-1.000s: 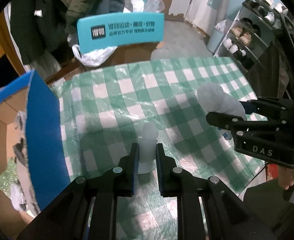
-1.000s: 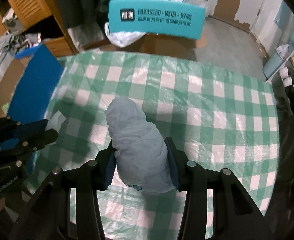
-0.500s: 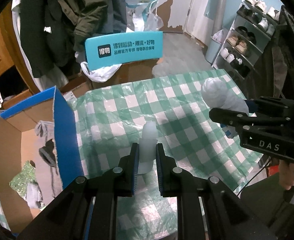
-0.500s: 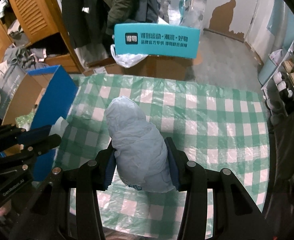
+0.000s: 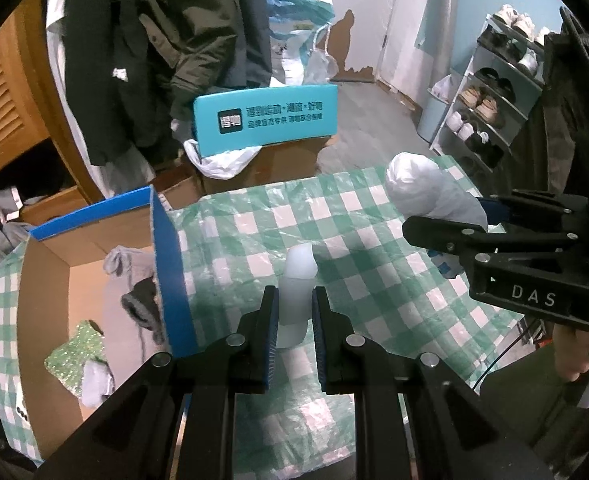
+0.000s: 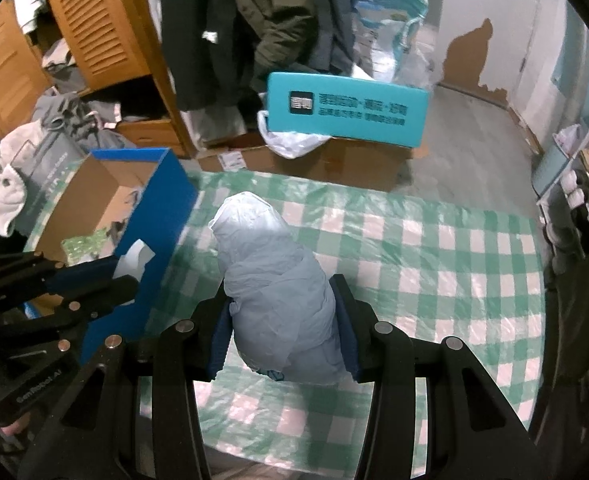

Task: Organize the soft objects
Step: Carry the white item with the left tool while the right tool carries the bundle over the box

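Both bundles (image 6: 282,300) higher, gripper-clamped (image 6: 282,336)

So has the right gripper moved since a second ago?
Yes. The right gripper, shut on the plastic bundle, has risen: the checked tablecloth looks smaller and farther below.

"DAS" in white on the black body of the right gripper (image 5: 490,236). "GenRobot.AI" on the left gripper (image 6: 106,280) body. Teal box flap (image 6: 346,110): dark square logo plus white Chinese print, too blurred to read.
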Tool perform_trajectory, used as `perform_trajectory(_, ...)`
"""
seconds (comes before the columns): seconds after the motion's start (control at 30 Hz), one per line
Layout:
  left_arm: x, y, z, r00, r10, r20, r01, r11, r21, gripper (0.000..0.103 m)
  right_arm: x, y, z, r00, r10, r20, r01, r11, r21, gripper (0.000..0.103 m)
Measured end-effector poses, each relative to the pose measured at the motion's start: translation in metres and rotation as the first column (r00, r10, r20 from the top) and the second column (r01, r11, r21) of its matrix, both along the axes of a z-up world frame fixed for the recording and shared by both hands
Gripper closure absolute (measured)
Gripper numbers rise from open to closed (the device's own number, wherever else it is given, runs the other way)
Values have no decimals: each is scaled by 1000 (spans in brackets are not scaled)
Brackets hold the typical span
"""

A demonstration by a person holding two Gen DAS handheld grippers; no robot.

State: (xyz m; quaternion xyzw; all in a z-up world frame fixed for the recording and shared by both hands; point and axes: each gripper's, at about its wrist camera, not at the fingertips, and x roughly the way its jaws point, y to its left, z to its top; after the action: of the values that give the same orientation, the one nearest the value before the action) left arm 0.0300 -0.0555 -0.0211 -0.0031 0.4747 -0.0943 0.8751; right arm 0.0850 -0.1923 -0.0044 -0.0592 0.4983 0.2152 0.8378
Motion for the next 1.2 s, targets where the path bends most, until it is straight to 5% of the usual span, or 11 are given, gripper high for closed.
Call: perform_trajectory(1.2, -32, 121, 8, 974, 223, 37, -222, 975, -8, 87, -16, 146, 26, 976, 218, 19, -218, 976, 8, 58)
